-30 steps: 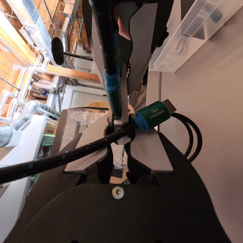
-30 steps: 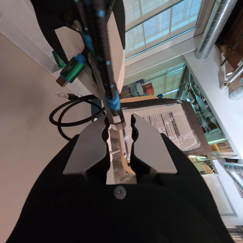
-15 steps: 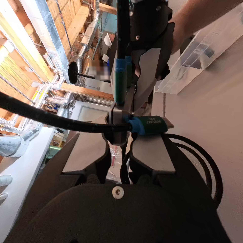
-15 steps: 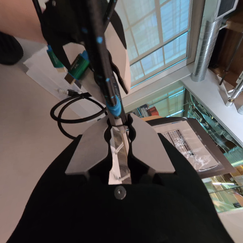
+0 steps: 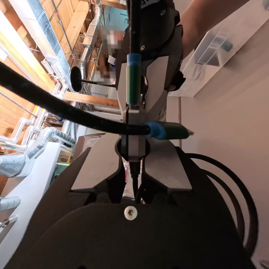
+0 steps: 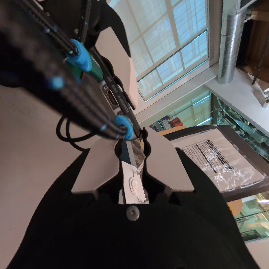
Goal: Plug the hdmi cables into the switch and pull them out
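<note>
My left gripper [image 5: 132, 139] is closed firmly on the switch [image 5: 136, 147]. The grey body sits edge-on in the notch between the two fingers, lifted clear of the table [image 5: 225, 116]. A thin black lead [image 5: 134, 174] leaves the switch's near end and runs back between my fingers.

A braided black cable sweeps in from the left and crosses the switch just above my fingertips. It ends in a loose plug [image 5: 171, 131] with a blue collar and a green shell. Its bare metal tip points right, in no port.

At the switch's far end a second green plug [image 5: 133, 81] stands in line with the body, nose down against the top edge and blue collar away from me. It looks seated, though the joint itself is hidden.

The right gripper [image 6: 131, 135] comes in from the opposite side with only a narrow gap between its fingers. Its tips meet the switch's far edge right beside that plug's collar. I cannot tell whether it is pinching the switch, the plug or neither. From the right wrist view the switch's port face shows one open socket, and both cables pass blurred close to the lens.

On the table beyond lies a coiled black cable [image 5: 251, 218]. Farther off is a clear plastic box [image 5: 218, 48], and the person's forearm [image 5: 203, 21] is behind the right gripper.
</note>
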The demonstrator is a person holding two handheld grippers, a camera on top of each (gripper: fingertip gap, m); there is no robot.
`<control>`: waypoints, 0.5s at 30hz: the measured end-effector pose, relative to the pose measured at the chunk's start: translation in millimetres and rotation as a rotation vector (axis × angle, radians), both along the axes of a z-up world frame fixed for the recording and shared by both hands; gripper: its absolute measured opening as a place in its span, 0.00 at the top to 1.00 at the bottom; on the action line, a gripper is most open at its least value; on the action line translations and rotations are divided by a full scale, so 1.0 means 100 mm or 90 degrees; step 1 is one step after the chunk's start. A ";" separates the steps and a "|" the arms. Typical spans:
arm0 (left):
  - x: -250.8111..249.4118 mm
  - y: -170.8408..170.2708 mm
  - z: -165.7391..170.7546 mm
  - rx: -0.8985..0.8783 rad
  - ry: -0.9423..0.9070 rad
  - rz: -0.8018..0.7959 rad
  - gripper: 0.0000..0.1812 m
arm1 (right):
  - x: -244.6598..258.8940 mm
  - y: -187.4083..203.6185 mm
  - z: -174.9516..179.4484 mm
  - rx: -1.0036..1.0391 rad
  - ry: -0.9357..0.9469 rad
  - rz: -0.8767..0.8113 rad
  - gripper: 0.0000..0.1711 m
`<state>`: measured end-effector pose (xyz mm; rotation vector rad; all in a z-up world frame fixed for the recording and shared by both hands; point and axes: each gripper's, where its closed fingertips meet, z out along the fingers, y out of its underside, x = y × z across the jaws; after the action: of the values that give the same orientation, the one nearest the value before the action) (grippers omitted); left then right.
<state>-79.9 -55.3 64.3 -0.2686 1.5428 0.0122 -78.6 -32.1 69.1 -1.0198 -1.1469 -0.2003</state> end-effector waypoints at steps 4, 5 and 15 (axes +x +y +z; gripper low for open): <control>-0.04 0.13 0.11 0.008 -0.037 0.031 0.87 | 0.24 0.04 0.15 0.002 0.065 -0.040 0.84; -0.07 0.19 0.15 0.008 -0.046 0.042 0.87 | 0.32 0.02 0.22 0.006 0.097 -0.045 0.85; -0.42 0.85 0.47 0.064 -0.121 0.208 0.87 | 0.04 0.00 0.21 -0.268 0.320 0.100 0.86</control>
<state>-121.6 30.0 111.4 -0.4267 1.2923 0.3127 -74.6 -31.9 90.5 -1.2498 -0.8118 0.4218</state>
